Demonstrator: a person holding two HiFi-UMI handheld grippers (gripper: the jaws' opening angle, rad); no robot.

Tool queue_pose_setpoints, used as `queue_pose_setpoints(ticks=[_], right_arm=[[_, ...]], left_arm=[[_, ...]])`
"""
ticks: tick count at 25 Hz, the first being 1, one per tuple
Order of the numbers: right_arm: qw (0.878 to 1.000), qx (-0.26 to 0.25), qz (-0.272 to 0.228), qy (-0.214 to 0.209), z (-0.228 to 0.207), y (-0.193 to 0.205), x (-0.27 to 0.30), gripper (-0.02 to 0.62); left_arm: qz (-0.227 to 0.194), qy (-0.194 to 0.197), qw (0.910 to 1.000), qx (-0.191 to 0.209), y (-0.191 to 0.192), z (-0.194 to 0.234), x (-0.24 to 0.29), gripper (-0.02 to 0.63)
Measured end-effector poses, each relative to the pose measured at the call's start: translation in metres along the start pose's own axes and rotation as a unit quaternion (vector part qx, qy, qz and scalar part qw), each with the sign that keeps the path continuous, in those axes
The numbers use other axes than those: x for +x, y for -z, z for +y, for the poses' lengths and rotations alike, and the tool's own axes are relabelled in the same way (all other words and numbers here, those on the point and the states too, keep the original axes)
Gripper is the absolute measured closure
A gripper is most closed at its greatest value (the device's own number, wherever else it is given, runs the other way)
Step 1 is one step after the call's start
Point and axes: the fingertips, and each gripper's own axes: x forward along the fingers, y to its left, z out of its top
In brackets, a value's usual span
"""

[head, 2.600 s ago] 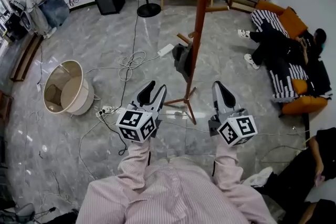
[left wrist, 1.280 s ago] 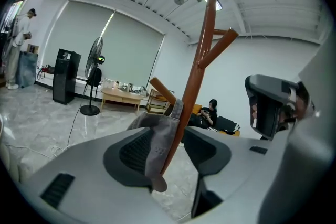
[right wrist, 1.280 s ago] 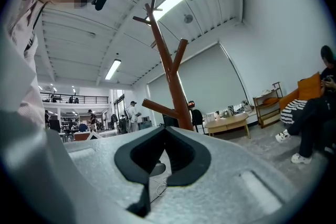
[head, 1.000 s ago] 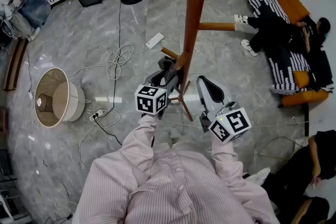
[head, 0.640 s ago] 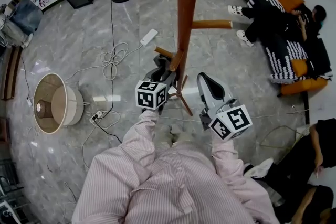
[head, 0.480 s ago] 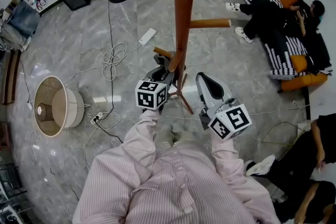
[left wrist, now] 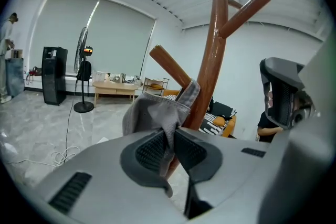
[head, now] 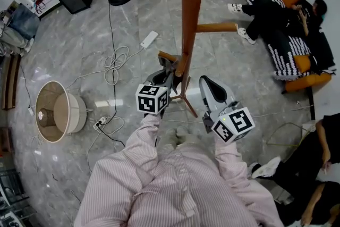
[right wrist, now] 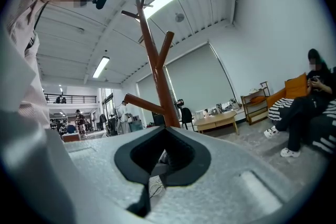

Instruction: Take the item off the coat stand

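The left gripper view alone shows the grip: the left hand-held gripper [left wrist: 171,139] has just been closing its jaws and now pinches a fold of the grey fabric item [left wrist: 157,110] between its pads. The item hangs from a lower slanting peg [left wrist: 168,63] of the coat stand [left wrist: 216,34], directly ahead of and above those jaws. The head view shows the layout instead: the stand's trunk rises from the floor [head: 79,50] between both tools, with the left one against the item and the right hand-held gripper [head: 209,86] just beside the trunk, apart from the item. The right gripper view shows its jaws together and empty. Count: one coat stand, one grey item, two hand-held grippers. Loose cables [head: 114,61] and one lampshade [head: 56,111] lie on the floor.
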Motion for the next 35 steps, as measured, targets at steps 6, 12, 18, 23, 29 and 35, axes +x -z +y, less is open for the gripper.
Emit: queue_pose_setpoints(ticks=[6,12,18,23,29,35], right_arm=[[1.000,0.003,0.002,0.007,0.008,0.006,0.005,0.591],[1.000,0.000,-0.001,0.013,0.017,0.010,0.014,0.591],[1.000,-0.004,-0.006,0.018,0.032,0.016,0.018,0.591],[0.999,0.003,-0.008,0.034,0.043,0.021,0.023,0.591],[0.999,-0.003,-0.013,0.029,0.056,0.024,0.027,0.591],[1.000,-0.007,-0.016,0.024,0.062,0.021,0.031,0.591]], left_arm=[[-0.008,0.002,1.0000,0.005,-0.010,0.009,-0.010,0.571],[-0.020,0.010,0.9997,0.013,-0.025,0.015,-0.016,0.572],[-0.037,0.019,0.9990,0.018,-0.037,0.019,-0.031,0.574],[-0.053,0.023,0.9981,0.020,-0.051,0.029,-0.044,0.574],[-0.066,0.022,0.9973,0.023,-0.060,0.038,-0.054,0.574],[-0.076,0.012,0.9970,0.012,-0.068,0.049,-0.063,0.574]])
